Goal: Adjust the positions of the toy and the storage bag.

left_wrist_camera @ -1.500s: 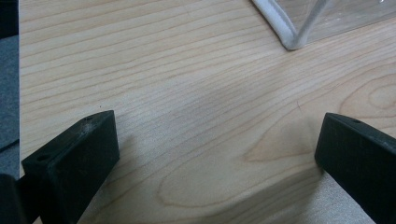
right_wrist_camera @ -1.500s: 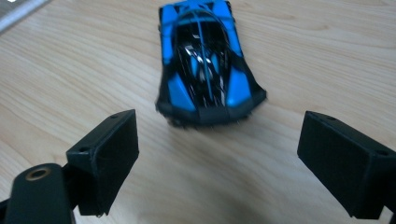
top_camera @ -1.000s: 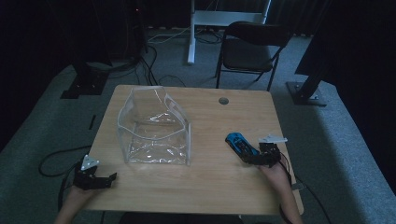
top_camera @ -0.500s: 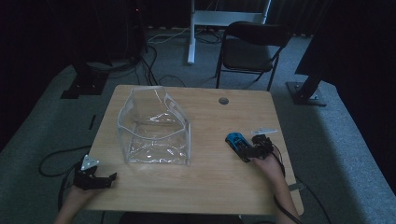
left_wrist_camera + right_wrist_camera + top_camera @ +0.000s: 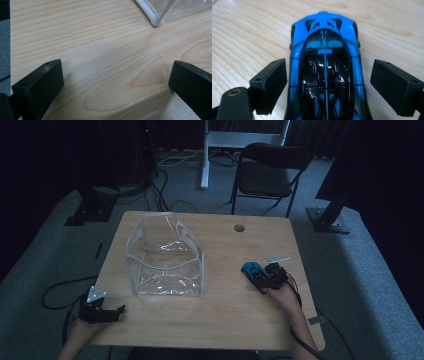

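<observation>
The small blue and black toy car (image 5: 325, 72) looks like a light, rigid piece with a glossy, hard shell, so it will likely slip if pinched on the curved roof; the flat blue flanks at mid-body seem the best place to take hold. It sits on the pale wooden tabletop (image 5: 220, 320) at the right of the high view, well apart from the clear plastic open-topped bag (image 5: 166, 256) in the centre left. In the right gripper view the car fills the middle of the frame, and the right gripper (image 5: 328, 83) straddles it with jaws spread wide; the left jaw seems close against the flank, the right one stands clear, nothing gripped yet. The left gripper (image 5: 116, 82) rests over bare wood at the lower left of the high view, jaws released wide, holding nothing.
</observation>
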{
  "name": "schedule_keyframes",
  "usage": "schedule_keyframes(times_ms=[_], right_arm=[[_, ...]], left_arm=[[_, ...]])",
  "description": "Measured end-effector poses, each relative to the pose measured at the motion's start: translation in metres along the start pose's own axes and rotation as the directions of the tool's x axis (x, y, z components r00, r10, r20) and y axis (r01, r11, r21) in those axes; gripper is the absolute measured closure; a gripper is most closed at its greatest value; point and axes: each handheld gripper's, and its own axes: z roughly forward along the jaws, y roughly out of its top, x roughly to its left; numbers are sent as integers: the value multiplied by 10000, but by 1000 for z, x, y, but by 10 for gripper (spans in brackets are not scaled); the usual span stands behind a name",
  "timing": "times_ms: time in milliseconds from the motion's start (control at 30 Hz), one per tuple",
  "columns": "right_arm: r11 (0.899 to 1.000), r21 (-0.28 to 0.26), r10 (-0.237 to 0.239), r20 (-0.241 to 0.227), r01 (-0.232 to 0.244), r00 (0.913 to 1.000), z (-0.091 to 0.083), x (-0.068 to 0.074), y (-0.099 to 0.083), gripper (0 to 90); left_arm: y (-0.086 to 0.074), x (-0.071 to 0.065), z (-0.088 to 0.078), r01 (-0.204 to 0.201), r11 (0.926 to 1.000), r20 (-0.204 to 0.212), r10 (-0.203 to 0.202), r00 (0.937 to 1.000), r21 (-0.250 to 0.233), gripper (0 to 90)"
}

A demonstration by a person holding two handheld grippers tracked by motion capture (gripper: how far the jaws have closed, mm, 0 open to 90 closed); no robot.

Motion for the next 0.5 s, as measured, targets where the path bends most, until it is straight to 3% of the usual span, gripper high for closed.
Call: schedule_keyframes(times_ms=[133,500], right_arm=[[9994,313,-136,54,134,9999,6,0,-2,146],[9986,187,-506,125,504,9986,5,4,-2,254]], left_arm=[[0,0,0,3,10000,0,-3,10000,1,2],[0,0,0,12,10000,-7,-12,10000,2,2]])
